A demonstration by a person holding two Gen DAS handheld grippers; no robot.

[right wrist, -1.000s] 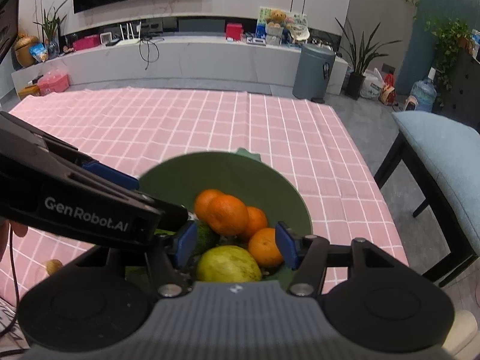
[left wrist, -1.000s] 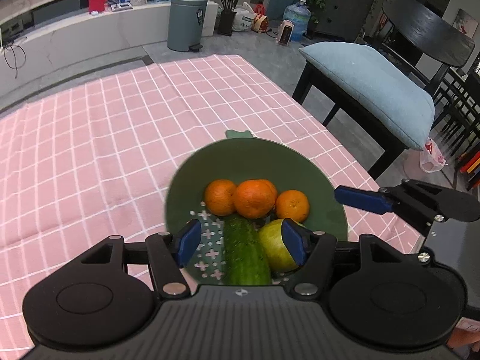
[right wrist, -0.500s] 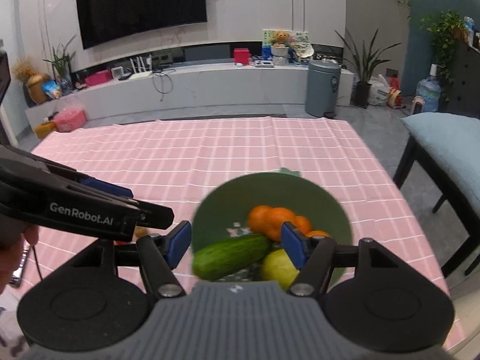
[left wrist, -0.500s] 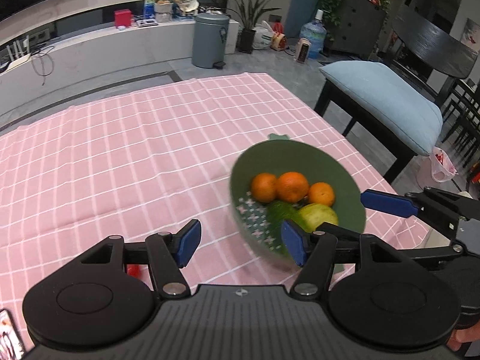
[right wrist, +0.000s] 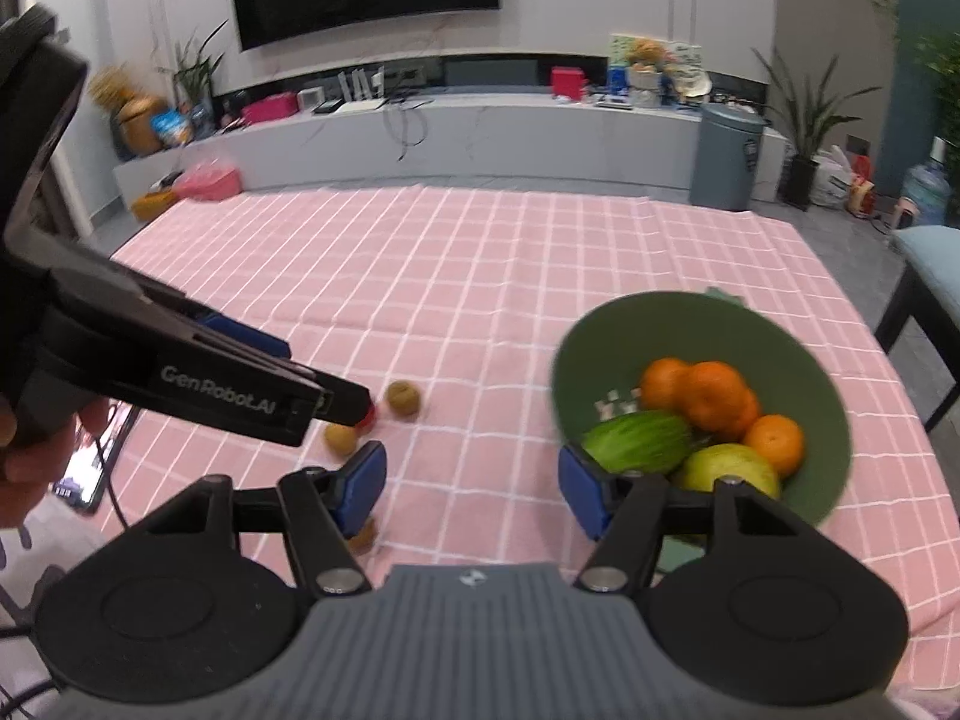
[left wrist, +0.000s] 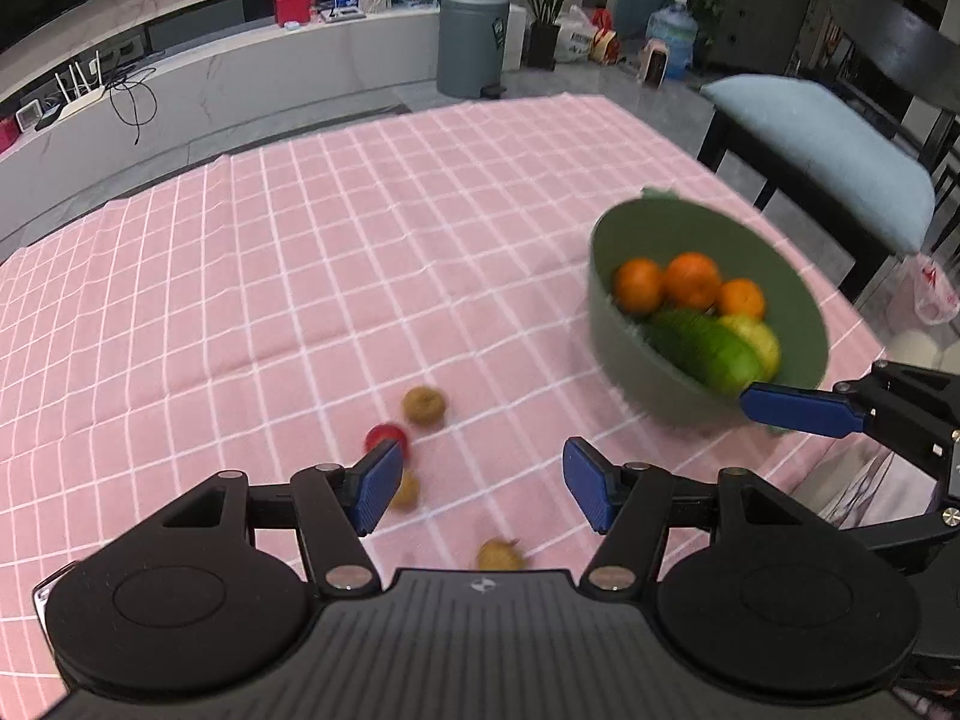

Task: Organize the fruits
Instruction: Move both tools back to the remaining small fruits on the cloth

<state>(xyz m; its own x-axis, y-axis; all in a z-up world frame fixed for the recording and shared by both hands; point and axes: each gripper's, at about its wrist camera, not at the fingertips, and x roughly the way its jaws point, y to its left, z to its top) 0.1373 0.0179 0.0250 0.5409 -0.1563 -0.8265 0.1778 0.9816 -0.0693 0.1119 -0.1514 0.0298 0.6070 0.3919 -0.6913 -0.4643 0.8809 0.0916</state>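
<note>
Fingers of left gripper (left wrist: 477,483) parted, empty; small brown fruit (left wrist: 499,555) lies just near of them, nearer than right gripper (right wrist: 471,483), whose empty jaws are closing

We see soft, even indoor light with no hard glare; shadows under the green bowl (left wrist: 708,324) are faint; the bowl and the small fruits (left wrist: 423,405) on the pink tablecloth (left wrist: 300,276) are smeared by motion blur; the far cabinet (right wrist: 480,132) bends at the edges from fisheye distortion; corners fall dark.
</note>
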